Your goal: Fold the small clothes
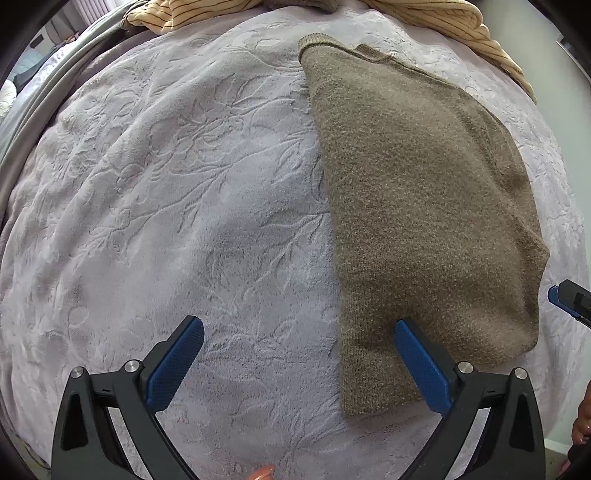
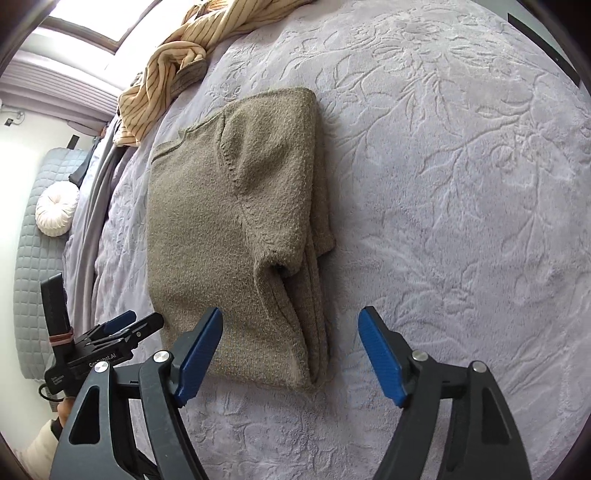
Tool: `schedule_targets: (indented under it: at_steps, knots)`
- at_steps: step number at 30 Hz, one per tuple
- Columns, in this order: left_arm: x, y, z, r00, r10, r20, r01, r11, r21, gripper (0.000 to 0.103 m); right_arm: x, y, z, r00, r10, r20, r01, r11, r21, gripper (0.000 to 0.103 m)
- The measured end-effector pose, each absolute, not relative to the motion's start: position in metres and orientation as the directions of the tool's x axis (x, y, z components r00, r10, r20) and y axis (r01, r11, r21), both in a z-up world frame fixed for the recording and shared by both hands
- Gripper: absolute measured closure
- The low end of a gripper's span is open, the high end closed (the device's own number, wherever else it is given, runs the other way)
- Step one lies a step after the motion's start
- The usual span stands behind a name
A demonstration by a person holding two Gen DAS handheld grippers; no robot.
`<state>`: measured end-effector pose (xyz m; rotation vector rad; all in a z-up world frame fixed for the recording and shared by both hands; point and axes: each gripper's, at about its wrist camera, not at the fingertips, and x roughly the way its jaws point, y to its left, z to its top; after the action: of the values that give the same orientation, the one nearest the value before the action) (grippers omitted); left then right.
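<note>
A brown knitted sweater (image 1: pixel 417 206) lies folded into a long narrow shape on the lilac embossed bed cover (image 1: pixel 184 203). My left gripper (image 1: pixel 299 332) is open and empty above the sweater's near left corner; its right finger (image 1: pixel 421 365) is over the knit. In the right wrist view the sweater (image 2: pixel 229 229) shows its folded layers at the near right edge. My right gripper (image 2: pixel 291 328) is open and empty, straddling that near edge just above it. The left gripper also shows in the right wrist view (image 2: pixel 122 328), and a right gripper fingertip (image 1: pixel 565 299) shows at the left wrist view's right edge.
A cream striped garment (image 2: pixel 173 62) lies crumpled at the far end of the bed, also visible in the left wrist view (image 1: pixel 461 26). A grey quilted headboard (image 2: pixel 33 258) and a round white cushion (image 2: pixel 55 210) stand left of the bed. The lilac cover (image 2: pixel 461 184) spreads wide to the right.
</note>
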<state>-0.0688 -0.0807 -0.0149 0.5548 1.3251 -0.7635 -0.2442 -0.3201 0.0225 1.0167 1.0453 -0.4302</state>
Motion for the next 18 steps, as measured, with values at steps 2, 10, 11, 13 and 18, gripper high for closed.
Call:
schedule_targets:
  at_steps: [2, 10, 11, 13, 18]
  knots:
    - [-0.067, -0.088, -0.017, 0.068, -0.168, -0.984, 0.766, 0.64, -0.056, 0.0, -0.243, -0.321, 0.022, 0.474, 0.156, -0.866, 0.72, 0.498, 0.484, 0.024]
    - [-0.062, -0.096, -0.022, 0.046, -0.161, -0.986, 0.757, 0.65, -0.071, 0.0, -0.239, -0.322, 0.016, 0.429, 0.158, -0.889, 0.738, 0.506, 0.447, 0.024]
    - [-0.06, -0.094, -0.022, 0.04, -0.163, -0.986, 0.756, 0.65, -0.076, 0.0, -0.237, -0.322, 0.015, 0.416, 0.157, -0.896, 0.741, 0.513, 0.434, 0.024]
    - [-0.057, -0.094, -0.023, 0.033, -0.165, -0.986, 0.756, 0.649, -0.083, 0.0, -0.234, -0.321, 0.015, 0.392, 0.149, -0.908, 0.742, 0.532, 0.407, 0.024]
    - [-0.048, -0.087, -0.023, 0.017, -0.161, -0.987, 0.756, 0.648, -0.092, 0.0, -0.223, -0.319, 0.015, 0.325, 0.111, -0.939, 0.739, 0.59, 0.326, 0.024]
